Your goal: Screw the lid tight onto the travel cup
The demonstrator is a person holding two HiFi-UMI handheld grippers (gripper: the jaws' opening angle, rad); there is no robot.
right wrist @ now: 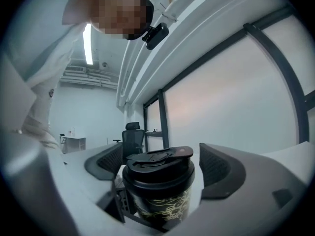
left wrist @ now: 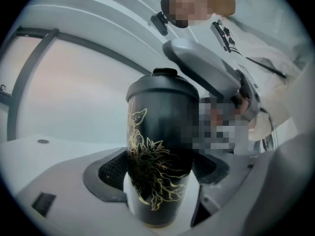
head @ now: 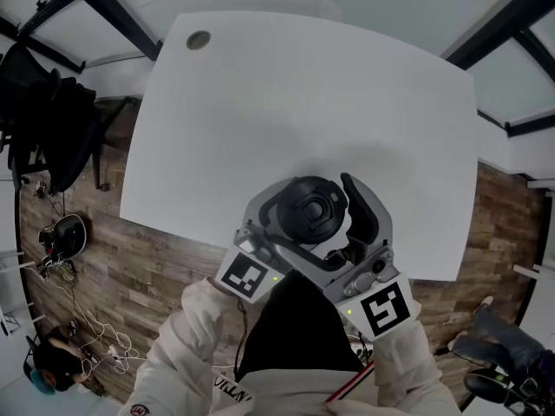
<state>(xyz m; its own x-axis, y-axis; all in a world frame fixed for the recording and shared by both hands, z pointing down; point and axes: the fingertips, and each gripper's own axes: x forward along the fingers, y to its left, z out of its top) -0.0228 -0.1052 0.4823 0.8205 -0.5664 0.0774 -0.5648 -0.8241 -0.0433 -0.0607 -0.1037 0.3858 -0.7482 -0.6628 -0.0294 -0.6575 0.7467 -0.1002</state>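
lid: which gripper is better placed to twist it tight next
Right: the right gripper has its open jaws either side of the lid; the left gripper grips the travel cup body.

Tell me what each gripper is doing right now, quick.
Left gripper: closed on the cup, around its body.
Right gripper: open, jaws either side of the lid, not touching it.

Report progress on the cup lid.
Done: the lid sits on the cup. In hand: the left gripper clamps the cup's body; the right gripper straddles the lid with a gap showing, not gripping. Left: close on the lid and twist; tightness can't be judged yet.
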